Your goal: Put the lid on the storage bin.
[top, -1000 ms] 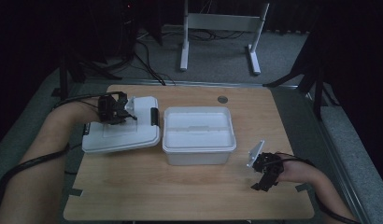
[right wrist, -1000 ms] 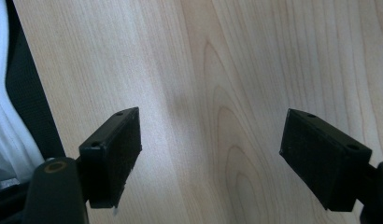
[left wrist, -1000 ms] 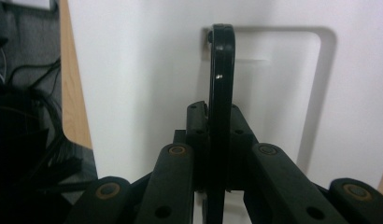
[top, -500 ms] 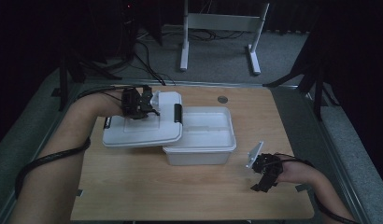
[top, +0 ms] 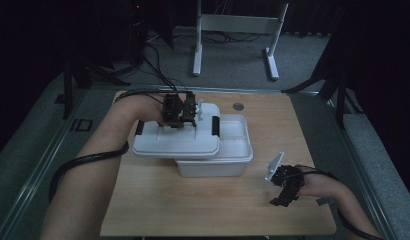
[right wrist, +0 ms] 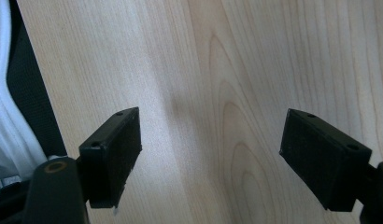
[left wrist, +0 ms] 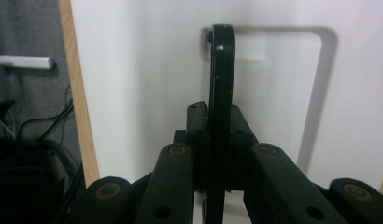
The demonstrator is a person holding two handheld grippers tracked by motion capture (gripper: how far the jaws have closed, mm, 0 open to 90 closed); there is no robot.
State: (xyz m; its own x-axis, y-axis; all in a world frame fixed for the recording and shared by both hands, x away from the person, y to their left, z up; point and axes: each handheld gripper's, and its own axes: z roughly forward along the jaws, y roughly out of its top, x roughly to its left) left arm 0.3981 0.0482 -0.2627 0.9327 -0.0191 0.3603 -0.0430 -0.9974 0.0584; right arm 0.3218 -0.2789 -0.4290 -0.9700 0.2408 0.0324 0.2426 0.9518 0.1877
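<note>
1. In the high view the left gripper sits just above the frame's centre, over a white lid.
2. In the left gripper view its jaws are pinched tight on a black handle that stands upright from the lid.
3. The lid is held over the left part of a white bin at mid-frame; the bin's right part lies uncovered.
4. A black latch shows at the lid's right edge.
5. The right gripper is at the lower right of the high view, well apart from the bin.
6. In the right gripper view its jaws stand spread wide, nothing between them, above the bare wooden table.
</note>
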